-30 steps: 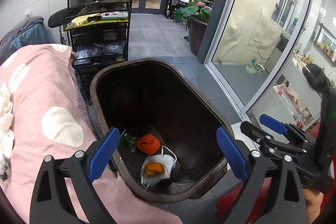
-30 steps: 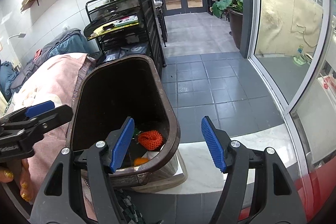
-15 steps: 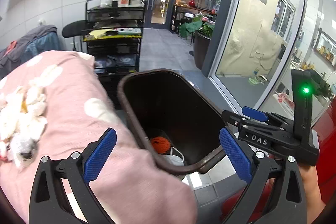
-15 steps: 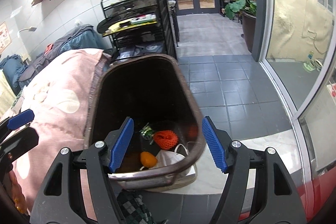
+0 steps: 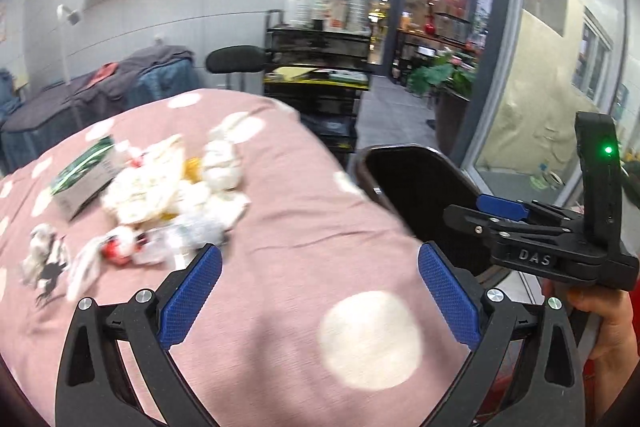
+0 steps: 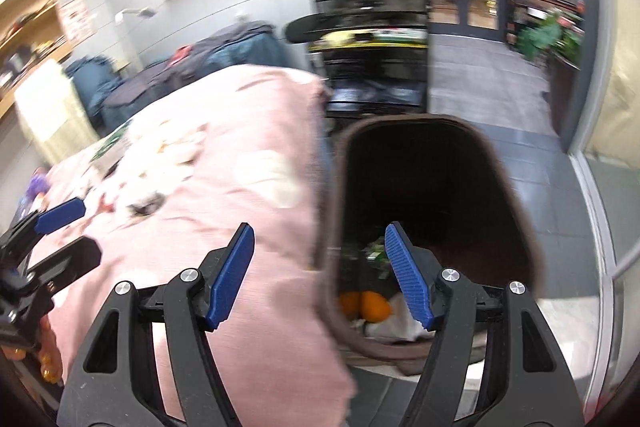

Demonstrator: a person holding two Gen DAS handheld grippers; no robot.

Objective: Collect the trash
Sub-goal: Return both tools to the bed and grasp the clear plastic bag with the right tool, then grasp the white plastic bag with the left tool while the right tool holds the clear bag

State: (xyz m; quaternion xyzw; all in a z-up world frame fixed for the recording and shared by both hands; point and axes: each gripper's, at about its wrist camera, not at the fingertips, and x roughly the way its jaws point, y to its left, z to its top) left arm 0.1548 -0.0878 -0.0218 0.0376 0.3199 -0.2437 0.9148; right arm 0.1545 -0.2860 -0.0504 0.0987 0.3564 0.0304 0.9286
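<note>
Moved: both wrist views have swung off the bin and onto the pink cover since a second ago; the trash pile, then barely in frame, now fills the left wrist view at 10 o'clock.
Left gripper (image 5: 320,291): jaws spread wide, nothing between the blue pads, hovering over pink dotted blanket (image 5: 288,227).
Right gripper (image 6: 320,271): jaws apart, empty; left pad over the blanket, right pad over the bin mouth.
Trash pile (image 5: 160,195): crumpled white tissues, a red-and-white wrapper and a yellow scrap, heaped on the blanket at 10 o'clock from the left claw, just beyond its left pad. Blurred, so no finer detail.
Carton (image 5: 84,179): small green-and-grey box touching the pile's 9 o'clock edge.
Bin (image 6: 520,195): dark brown, open, standing on the floor against the blanket's edge at 3 o'clock.
Bin contents: orange pieces (image 6: 366,305), white crumpled item beside them, green scraps behind.
Hand (image 5: 604,323): grips the right tool's handle at 4 o'clock in the left view.
Background: black wire rack (image 5: 320,75), glass doors, potted plant.
</note>
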